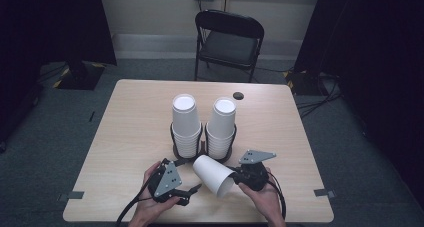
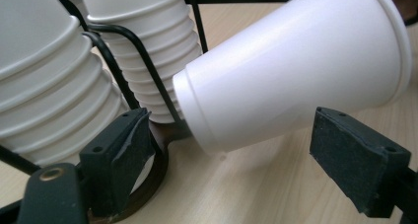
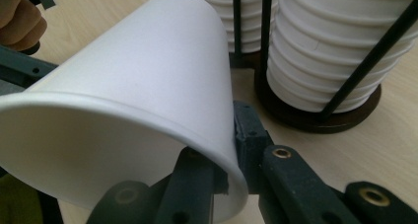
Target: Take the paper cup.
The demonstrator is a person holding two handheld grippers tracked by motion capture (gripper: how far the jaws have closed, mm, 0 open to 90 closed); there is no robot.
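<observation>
My right gripper (image 1: 239, 176) pinches the rim of a white cup (image 1: 214, 174), held on its side above the table (image 1: 130, 122) before the cup stacks (image 1: 204, 124). My left gripper (image 1: 192, 191) gapes empty. Risk: the thin rim may buckle or slip.

White cups (image 1: 214, 175), black wire holder (image 1: 202, 146), pale wood-grain table (image 1: 135, 117), black chair (image 1: 229, 41).

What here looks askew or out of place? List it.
One white paper cup lies tilted on its side in the air, the right gripper pinching its rim wall, base toward the wire cup holder. The two cup stacks stand upright and neat. The left gripper is open. Nothing looks spilled or damaged.
</observation>
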